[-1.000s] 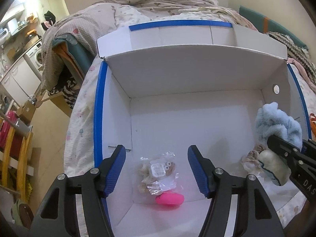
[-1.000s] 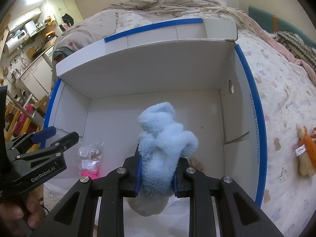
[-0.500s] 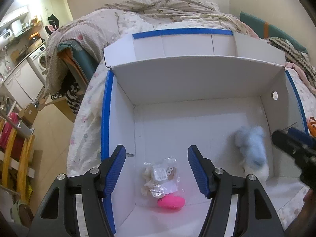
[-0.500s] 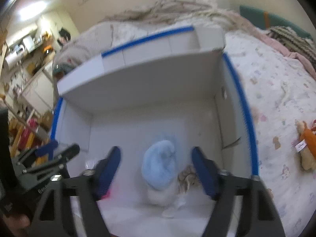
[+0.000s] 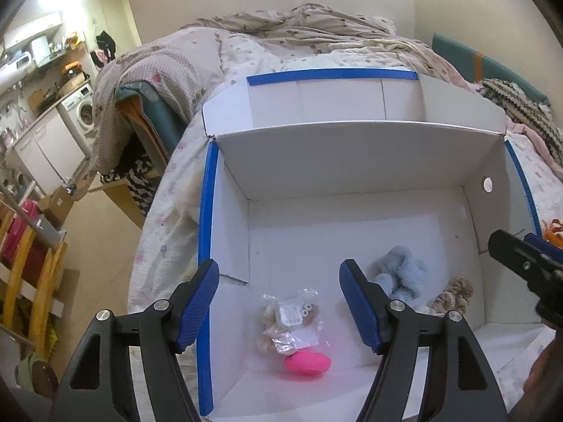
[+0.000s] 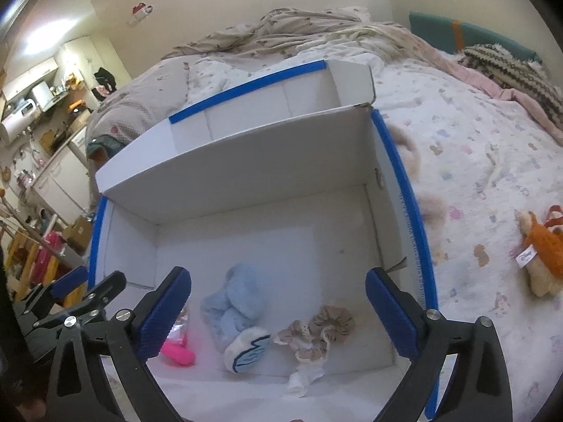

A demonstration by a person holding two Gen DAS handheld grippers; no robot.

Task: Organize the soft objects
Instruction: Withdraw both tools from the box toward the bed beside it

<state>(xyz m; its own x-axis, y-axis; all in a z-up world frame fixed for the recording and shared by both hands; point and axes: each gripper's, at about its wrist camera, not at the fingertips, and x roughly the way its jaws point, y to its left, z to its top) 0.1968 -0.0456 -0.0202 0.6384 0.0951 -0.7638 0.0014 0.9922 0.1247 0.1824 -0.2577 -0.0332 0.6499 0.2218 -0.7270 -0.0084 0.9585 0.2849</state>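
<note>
A white box with blue edges (image 5: 352,154) (image 6: 246,161) stands open on the bed. On its floor lie a fluffy light-blue plush (image 6: 235,302) (image 5: 397,274), beige scrunchies (image 6: 316,330) (image 5: 454,292), a pink item (image 5: 306,364) (image 6: 177,350) and a clear packet (image 5: 292,320). My right gripper (image 6: 278,306) hangs above the plush and scrunchies, jaws opening wide, nothing between the pads. My left gripper (image 5: 279,302) hovers over the packet, jaws opening, holding nothing. The right gripper's tip (image 5: 520,256) shows at the right of the left wrist view.
An orange and beige plush toy (image 6: 542,256) lies on the patterned bed cover to the right of the box. Crumpled blankets (image 5: 299,35) fill the far end of the bed. A wooden rack (image 5: 24,267) and kitchen units (image 5: 52,133) stand left.
My right gripper went from shut on the light-blue plush to wide open; the plush dropped onto the box floor beside the scrunchies. The left gripper opened slightly.
</note>
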